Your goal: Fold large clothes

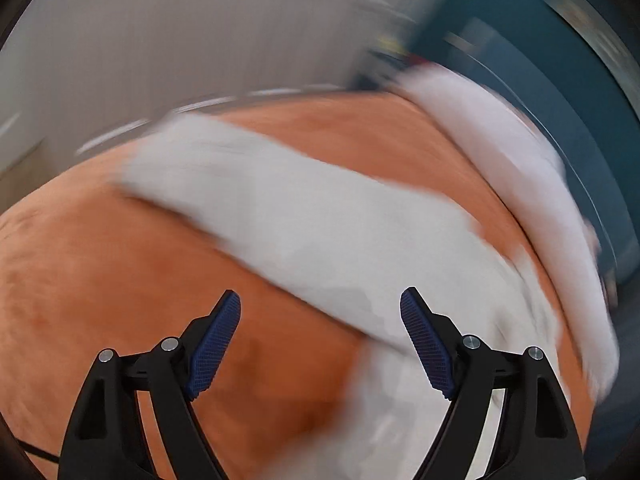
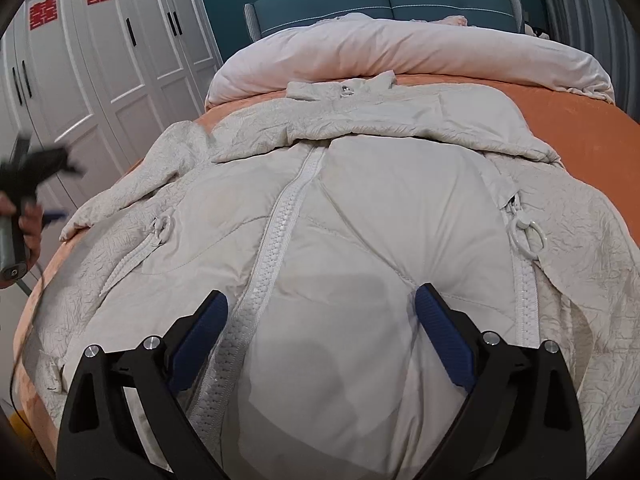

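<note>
Both your grippers, left gripper and right gripper, hang released above the puffer jacket, spread flat for folding.

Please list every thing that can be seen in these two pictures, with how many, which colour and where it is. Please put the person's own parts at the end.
Padded jacket: one, light grey-beige, spread front up on the bed, collar toward the headboard.
Central zipper: one, white, closed, along the jacket's middle.
Ring zipper pulls: two, white, one at each side pocket.
Bedsheet: one, orange, under the jacket.
Duvet: one, pale pink, bunched near the headboard.
Headboard: one, teal, at the far end of the bed.
Wardrobe: one, white, red paper symbols on its doors, left of the bed.
Left hand-held gripper: one, black with blue pads, open over the bed edge; view blurred.
Right hand-held gripper: one, same colours, open above the jacket's lower part.
</note>
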### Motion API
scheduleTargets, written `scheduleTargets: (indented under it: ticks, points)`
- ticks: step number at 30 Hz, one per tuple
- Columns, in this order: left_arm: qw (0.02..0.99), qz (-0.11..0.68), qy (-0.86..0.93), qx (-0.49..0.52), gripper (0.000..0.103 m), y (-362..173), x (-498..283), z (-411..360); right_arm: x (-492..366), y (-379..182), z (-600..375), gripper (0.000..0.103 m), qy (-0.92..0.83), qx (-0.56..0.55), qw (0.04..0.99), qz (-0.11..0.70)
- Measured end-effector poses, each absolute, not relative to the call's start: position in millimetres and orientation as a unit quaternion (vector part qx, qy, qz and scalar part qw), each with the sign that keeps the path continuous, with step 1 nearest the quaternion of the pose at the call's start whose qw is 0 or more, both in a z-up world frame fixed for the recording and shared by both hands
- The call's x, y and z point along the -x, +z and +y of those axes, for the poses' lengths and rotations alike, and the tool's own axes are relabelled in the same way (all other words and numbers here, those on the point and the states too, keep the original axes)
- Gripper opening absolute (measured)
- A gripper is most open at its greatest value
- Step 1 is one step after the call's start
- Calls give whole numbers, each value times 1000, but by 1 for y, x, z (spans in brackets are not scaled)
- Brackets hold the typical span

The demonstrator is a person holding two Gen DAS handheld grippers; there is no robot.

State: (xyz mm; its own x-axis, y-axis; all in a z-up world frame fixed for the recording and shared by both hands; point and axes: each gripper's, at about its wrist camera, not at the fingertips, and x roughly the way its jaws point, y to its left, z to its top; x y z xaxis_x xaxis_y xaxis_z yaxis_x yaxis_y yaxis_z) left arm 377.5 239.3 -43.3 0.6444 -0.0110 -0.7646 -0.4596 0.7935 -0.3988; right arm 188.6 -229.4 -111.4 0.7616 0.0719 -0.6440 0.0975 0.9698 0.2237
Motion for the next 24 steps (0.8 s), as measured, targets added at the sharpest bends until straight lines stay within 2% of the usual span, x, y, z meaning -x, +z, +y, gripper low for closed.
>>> scheduleTargets:
  ticks: [3,6,7,8,9,10,13,16,24]
  points:
    - [823,390,192,365,79,-66,-374,319,-190,-112,-227,93,-11,-116,930,350]
    - [805,394,206,392,75,-80,-380,356,-192,-113,-225,93,-16,-109,929,354]
    - [803,399,199,396,62,-84,-384,362,-193,-113,-224,93,-18,-106,929,355]
    - [803,403,189,397,44,-87,-389,363,-193,-113,-223,93,-19,-104,928,356]
    - [804,409,178,393,35,-86,-390,362,-193,-113,-223,93,-20,-103,928,357]
    - [806,413,170,388,21,-83,-390,362,-193,-114,-223,93,-21,-102,928,358]
    - [830,414,156,340,0,-68,-413,340,-193,-114,-223,94,-21,-102,928,358]
    - [873,375,119,288,0,-23,-422,297,-192,-115,-223,94,-20,-105,928,357]
    - [907,311,-6,284,0,66,-413,185,-191,-114,-225,94,-15,-112,928,355]
